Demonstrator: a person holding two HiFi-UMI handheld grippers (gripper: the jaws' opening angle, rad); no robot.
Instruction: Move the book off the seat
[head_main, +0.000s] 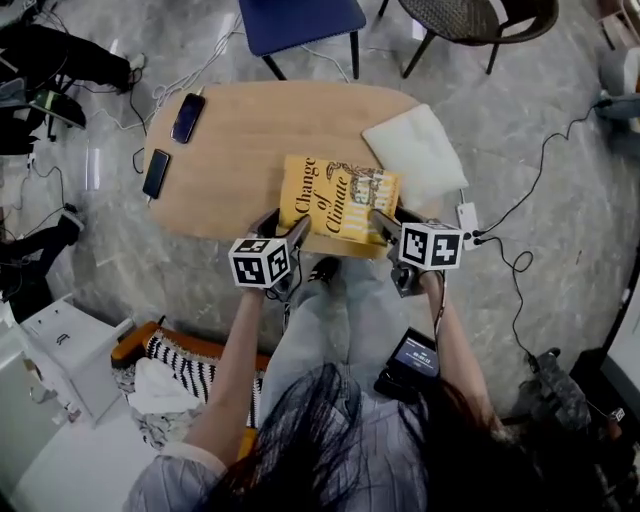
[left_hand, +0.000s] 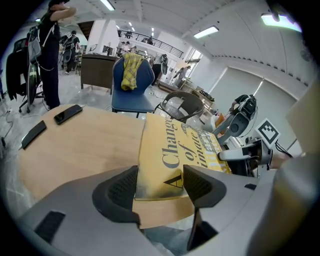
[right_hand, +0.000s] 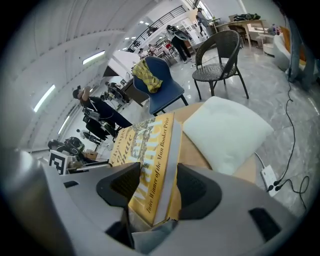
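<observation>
A yellow book (head_main: 335, 200) titled "Change of Climate" lies at the near edge of the oval wooden seat top (head_main: 250, 130). My left gripper (head_main: 283, 232) is at its near left corner. In the left gripper view the book (left_hand: 175, 150) has that corner between the jaws of the left gripper (left_hand: 160, 187), which look shut on it. My right gripper (head_main: 385, 228) holds the near right side. The right gripper view shows the book (right_hand: 150, 150) edge-on, with the right gripper (right_hand: 157, 187) clamped across its thickness.
A white cushion (head_main: 415, 150) lies on the wood right of the book. Two dark phones (head_main: 187, 117) (head_main: 155, 172) sit at the left end. A blue chair (head_main: 300, 20) and a wicker chair (head_main: 470, 20) stand beyond. A power strip (head_main: 468, 218) and cables trail at right.
</observation>
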